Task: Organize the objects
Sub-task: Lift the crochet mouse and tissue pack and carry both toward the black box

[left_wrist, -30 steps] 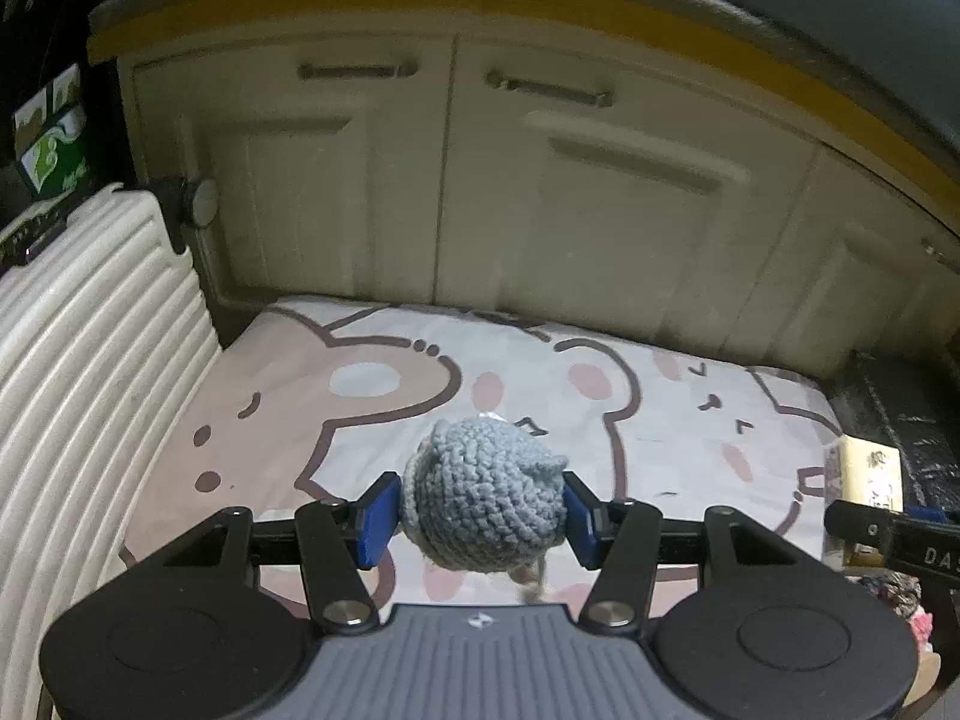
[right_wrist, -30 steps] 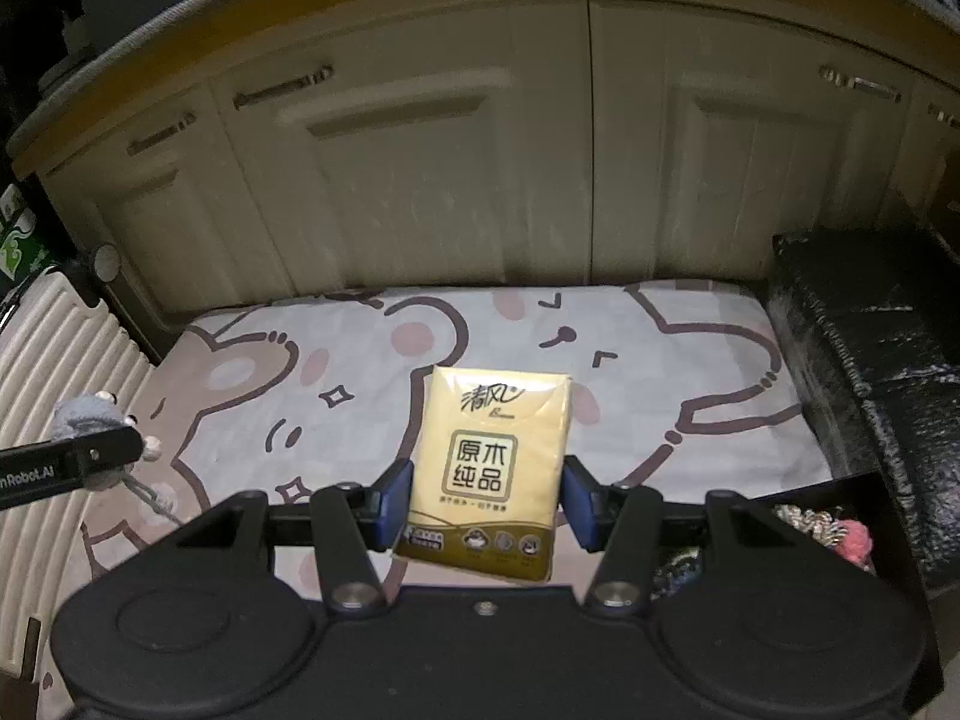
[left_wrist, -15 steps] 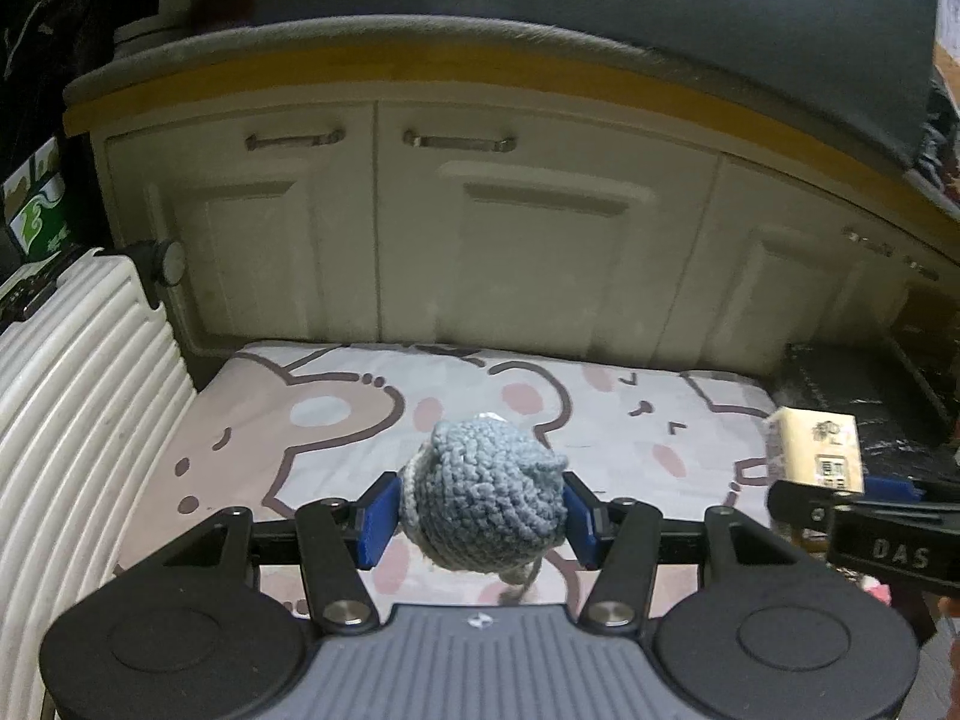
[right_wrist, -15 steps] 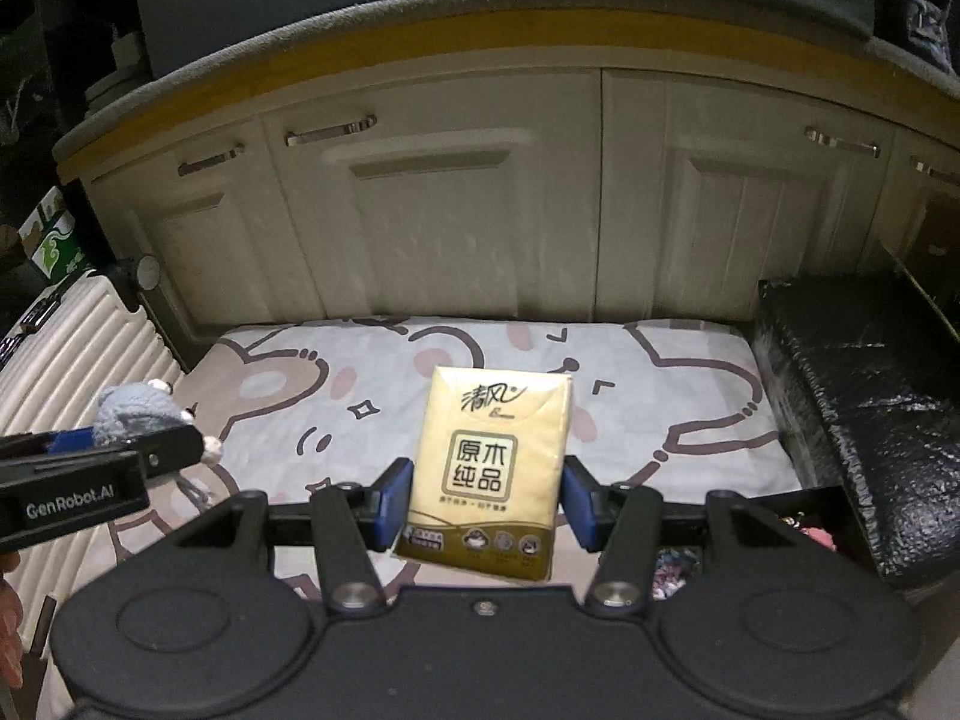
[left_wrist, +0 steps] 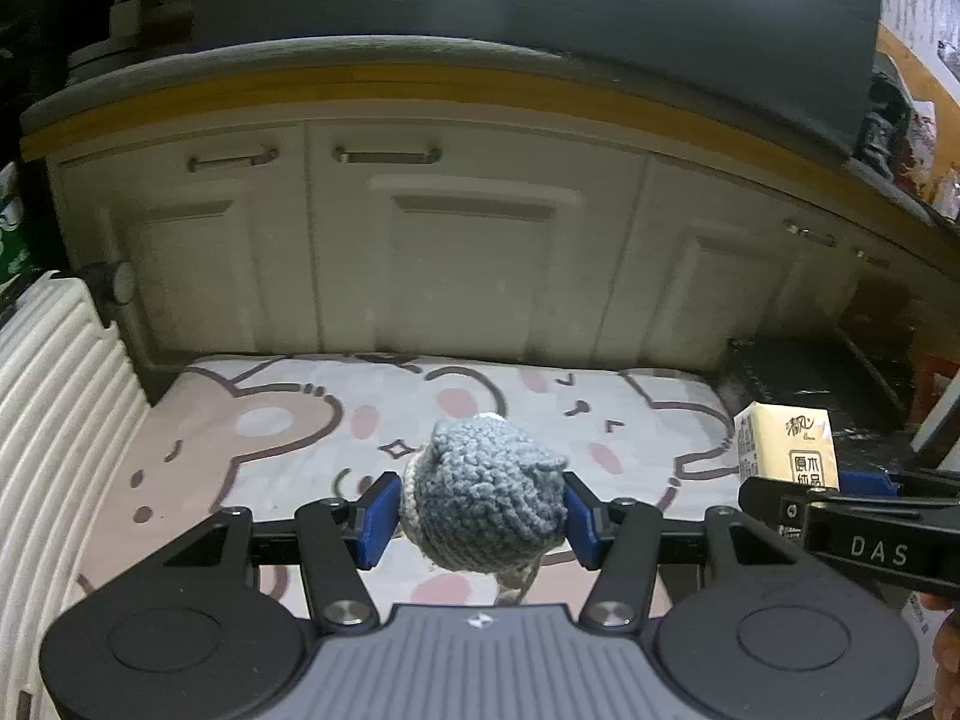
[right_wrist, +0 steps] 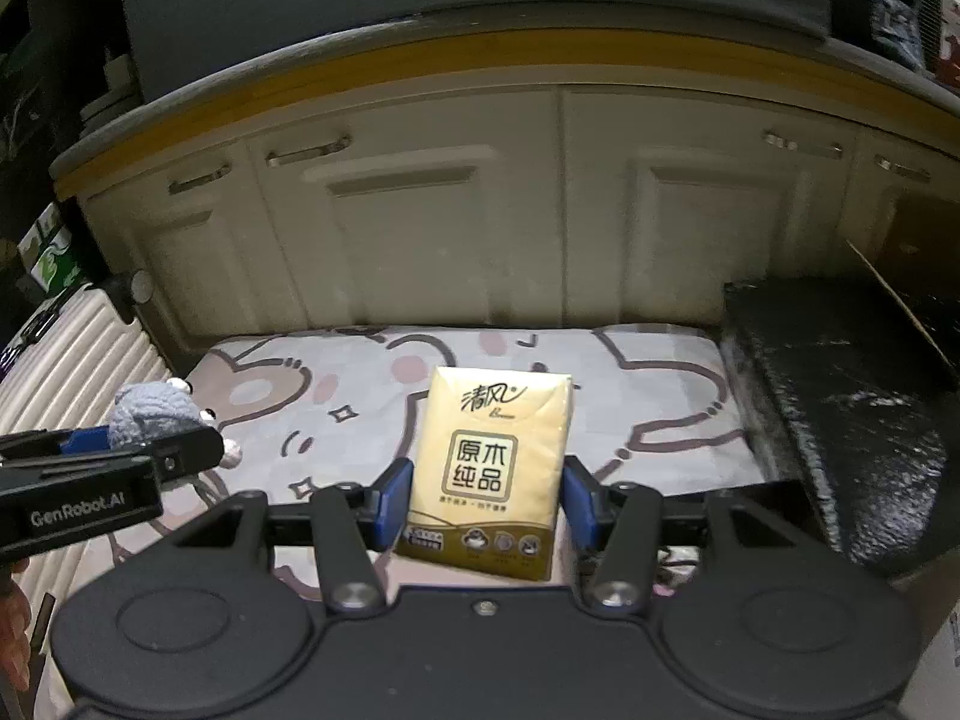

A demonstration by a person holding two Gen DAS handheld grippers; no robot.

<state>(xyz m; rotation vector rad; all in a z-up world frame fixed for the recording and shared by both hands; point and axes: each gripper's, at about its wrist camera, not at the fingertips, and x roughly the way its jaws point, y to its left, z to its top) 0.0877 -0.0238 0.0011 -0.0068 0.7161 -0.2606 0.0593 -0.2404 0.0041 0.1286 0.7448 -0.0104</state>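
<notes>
My left gripper (left_wrist: 480, 513) is shut on a grey-blue crocheted toy (left_wrist: 486, 498) and holds it above the cartoon-print mat (left_wrist: 288, 420). My right gripper (right_wrist: 486, 504) is shut on a yellow tissue pack (right_wrist: 489, 468), held upright above the same mat (right_wrist: 360, 396). The tissue pack also shows at the right of the left wrist view (left_wrist: 786, 450). The crocheted toy also shows at the left of the right wrist view (right_wrist: 156, 414), with the left gripper's fingers (right_wrist: 174, 456) around it.
Cream cabinet doors (left_wrist: 468, 264) under a yellow-edged counter stand behind the mat. A white ribbed suitcase (left_wrist: 54, 420) lies at the left. A black wrapped box (right_wrist: 840, 396) sits at the right.
Both grippers have risen and drawn back from the mat, each keeping its object. The two grippers now sit closer side by side.
</notes>
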